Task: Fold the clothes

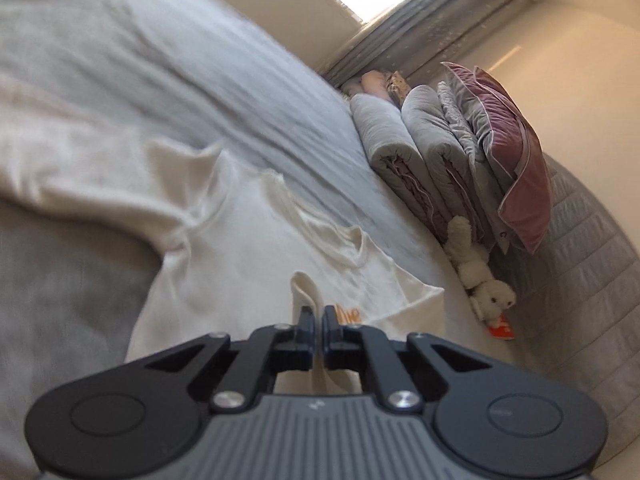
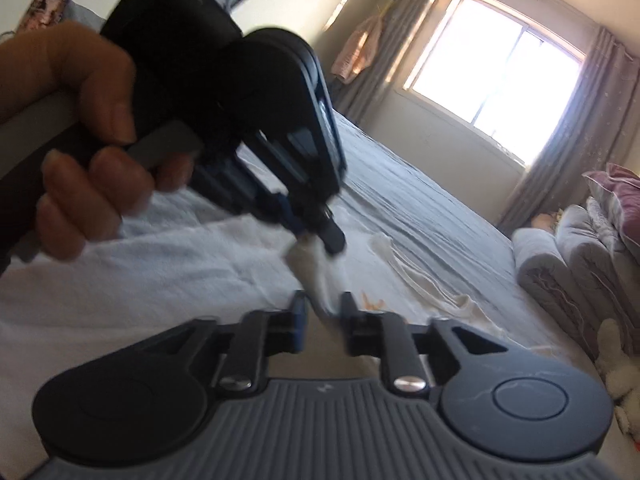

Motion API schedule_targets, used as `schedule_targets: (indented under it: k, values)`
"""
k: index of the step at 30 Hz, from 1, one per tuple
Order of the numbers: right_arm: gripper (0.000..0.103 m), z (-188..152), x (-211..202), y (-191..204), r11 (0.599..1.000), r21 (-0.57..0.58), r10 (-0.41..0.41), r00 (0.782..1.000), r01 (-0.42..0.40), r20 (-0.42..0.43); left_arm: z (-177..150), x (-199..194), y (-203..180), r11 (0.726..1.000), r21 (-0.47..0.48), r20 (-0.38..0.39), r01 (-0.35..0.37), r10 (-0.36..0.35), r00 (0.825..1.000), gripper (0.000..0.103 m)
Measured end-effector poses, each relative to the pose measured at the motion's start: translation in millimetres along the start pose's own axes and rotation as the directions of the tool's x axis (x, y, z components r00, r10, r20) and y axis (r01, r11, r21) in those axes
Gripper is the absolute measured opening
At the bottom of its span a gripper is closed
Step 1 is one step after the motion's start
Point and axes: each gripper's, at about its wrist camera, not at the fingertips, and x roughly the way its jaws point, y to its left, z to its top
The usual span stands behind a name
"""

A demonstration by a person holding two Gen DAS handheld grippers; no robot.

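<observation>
It was a home bedroom: a bed (image 1: 240, 80), folded quilts (image 1: 424, 160), curtained window (image 2: 496, 68), plush toy (image 1: 480, 272).

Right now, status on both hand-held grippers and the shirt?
Left hand-held gripper shut on cream T-shirt, pinched fold raised. Right hand-held gripper open, fabric between its jaws. Shirt unfolded on bed. Nothing in the way.

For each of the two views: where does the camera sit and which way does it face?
Left wrist: on the left hand-held gripper, facing the cream T-shirt it pinches, toward the folded grey quilts.
Right wrist: on the right hand-held gripper, jaws apart, facing the window; the person's left hand shows.
Shared: shirt, quilts, left gripper.
</observation>
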Motion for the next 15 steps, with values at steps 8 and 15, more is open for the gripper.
schedule_targets:
  k: [8,15]
  values:
    - [0.052,-42.6,38.5,-61.6,0.969,-0.002,-0.245,0.955,0.248,-0.170,18.5,-6.9,-8.9,0.988,0.146,0.131,-0.059,0.040,0.991,0.004]
    - [0.052,-63.9,74.0,-112.1,0.931,-0.046,-0.362,0.899,0.362,-0.246,26.7,-12.8,1.0,0.990,0.126,0.208,-0.058,0.031,0.978,0.004]
